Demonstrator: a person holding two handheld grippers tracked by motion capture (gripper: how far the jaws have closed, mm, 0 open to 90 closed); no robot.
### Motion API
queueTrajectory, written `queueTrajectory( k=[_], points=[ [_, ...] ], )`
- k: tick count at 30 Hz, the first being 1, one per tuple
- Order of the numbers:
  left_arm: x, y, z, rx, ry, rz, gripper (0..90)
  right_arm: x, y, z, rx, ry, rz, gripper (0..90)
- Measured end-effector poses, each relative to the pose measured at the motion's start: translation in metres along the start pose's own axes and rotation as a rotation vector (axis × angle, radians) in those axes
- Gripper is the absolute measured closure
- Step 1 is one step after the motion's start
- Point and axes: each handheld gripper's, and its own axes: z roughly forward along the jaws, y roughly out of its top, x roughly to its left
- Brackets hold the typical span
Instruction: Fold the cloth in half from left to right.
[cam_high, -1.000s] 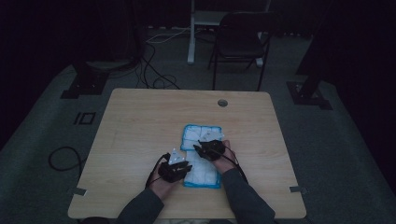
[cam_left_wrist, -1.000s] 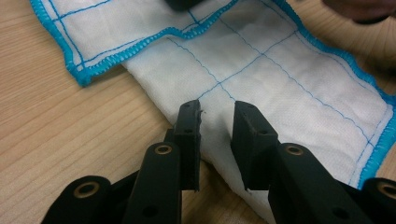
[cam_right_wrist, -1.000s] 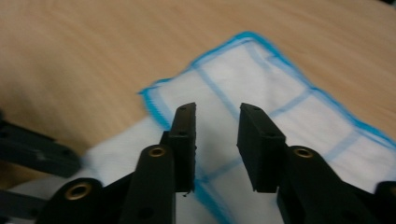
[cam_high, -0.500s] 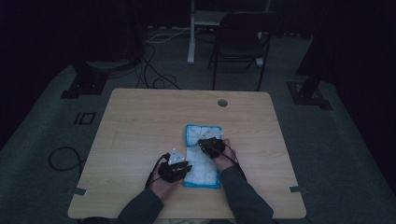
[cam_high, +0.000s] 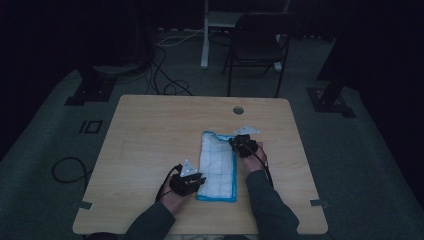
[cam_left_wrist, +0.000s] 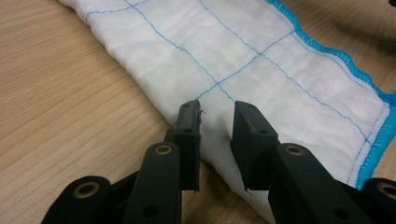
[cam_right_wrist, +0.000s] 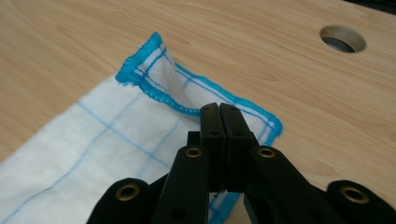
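1. The right gripper (cam_right_wrist: 219, 109) sits at the far right corner of the cloth (cam_high: 218, 165). Its jaws are pressed fully together; they closed within the last second. In the right gripper view the tips meet at the blue hem, but whether any fabric is pinched between them cannot be told.
2. The left gripper (cam_left_wrist: 217, 116) rests at the near left edge of the cloth. Its jaws stand apart with a clear gap, and the pads press on nothing. White fabric lies under and between the tips.
3. The cloth lies flat on the table (cam_high: 150, 130), folded into a long strip running from near to far, right of the table's centre. It is white with thin blue grid lines and a blue stitched hem.
4. In the right gripper view, the far corner of the cloth is curled up off the table, just left of the closed jaws.
5. In the high view, the right gripper (cam_high: 243, 145) is at the strip's far right side and the left gripper (cam_high: 187, 181) at its near left side, well apart from each other.
6. A round hole (cam_right_wrist: 342, 38) in the table lies beyond the cloth, near the far edge.
7. Both forearms enter from the near edge of the table.
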Motion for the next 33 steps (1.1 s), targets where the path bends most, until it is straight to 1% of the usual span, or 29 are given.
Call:
queueTrajectory(
  k=[5,8,10,13,14,15,17,18,19,23,25,28,33],
  points=[
    [0.0,0.0,0.0,-0.002,-0.006,-0.001,72.6,-0.003,-0.002,0.004,0.017,-0.02,0.005,89.9],
    [0.0,0.0,0.0,-0.005,-0.007,0.002,72.5,-0.008,-0.007,0.008,0.035,-0.033,0.029,89.8],
    [0.0,-0.001,0.0,-0.004,-0.008,0.004,72.5,-0.009,-0.01,0.011,0.048,-0.049,0.036,89.5],
    [0.0,-0.001,-0.001,-0.002,-0.01,0.008,72.4,-0.008,-0.014,0.013,0.072,-0.095,0.02,86.6],
    [0.0,-0.001,-0.001,-0.002,-0.01,0.008,72.4,-0.008,-0.014,0.014,0.077,-0.117,0.026,85.2],
    [0.0,-0.001,-0.001,-0.002,-0.011,0.008,72.4,-0.009,-0.015,0.014,0.08,-0.126,0.033,84.4],
    [0.0,-0.001,-0.001,-0.003,-0.013,0.007,72.4,-0.01,-0.015,0.014,0.091,-0.176,0.032,83.1],
    [0.0,-0.001,-0.001,-0.003,-0.012,0.008,72.3,-0.013,-0.015,0.014,0.095,-0.177,0.05,82.7],
    [0.0,-0.001,-0.001,-0.002,-0.013,0.007,72.2,-0.015,-0.016,0.013,0.093,-0.175,0.053,81.8],
    [-0.001,-0.001,-0.001,-0.004,-0.014,0.007,72.0,-0.018,-0.017,0.007,0.079,-0.176,0.058,78.3],
    [-0.001,-0.001,-0.001,-0.005,-0.013,0.007,71.8,-0.018,-0.016,0.006,0.071,-0.168,0.064,76.9],
    [-0.001,-0.001,-0.001,-0.008,-0.015,0.007,70.8,-0.017,-0.015,0.006,0.065,-0.154,0.062,74.2],
    [0.003,0.0,-0.002,-0.018,-0.029,-0.021,69.2,-0.017,-0.013,0.005,0.056,-0.125,0.067,71.0]
  ],
)
